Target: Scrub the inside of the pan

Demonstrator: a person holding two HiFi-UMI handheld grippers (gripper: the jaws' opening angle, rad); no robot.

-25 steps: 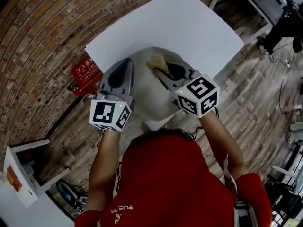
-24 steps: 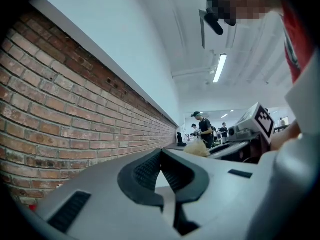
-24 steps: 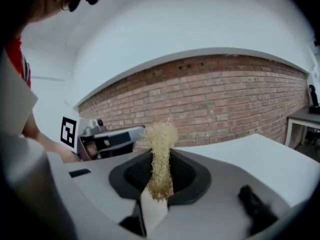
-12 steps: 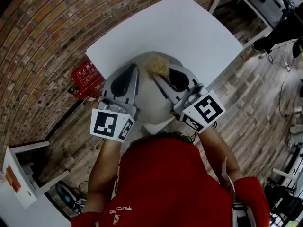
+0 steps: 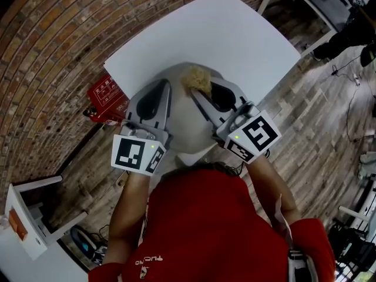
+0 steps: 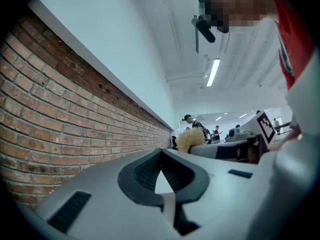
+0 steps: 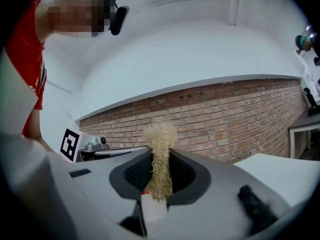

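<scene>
My right gripper [image 5: 198,88] is shut on a straw-coloured fibre scrubber [image 5: 196,78], which sticks out past the jaw tips [image 7: 160,144]. My left gripper [image 5: 163,88] is beside it, jaws shut, and I see nothing held between them [image 6: 161,156]. Between the two grippers lies a pale grey rounded shape [image 5: 183,125], which seems to be the pan; it shows at the inner edge of both gripper views [image 6: 300,149] [image 7: 20,134]. Its inside cannot be made out. The scrubber sits over its far rim; contact cannot be told.
A white table [image 5: 223,37] lies under and beyond the grippers. A red box [image 5: 107,96] stands on the floor by the brick wall [image 5: 47,51] at the left. Another white table [image 5: 23,216] is at the lower left. People stand far off in the room [image 6: 192,124].
Both marker cubes have dropped back a little toward the person since a second ago. The scrubber stays clamped and has barely shifted over the pale shape.
</scene>
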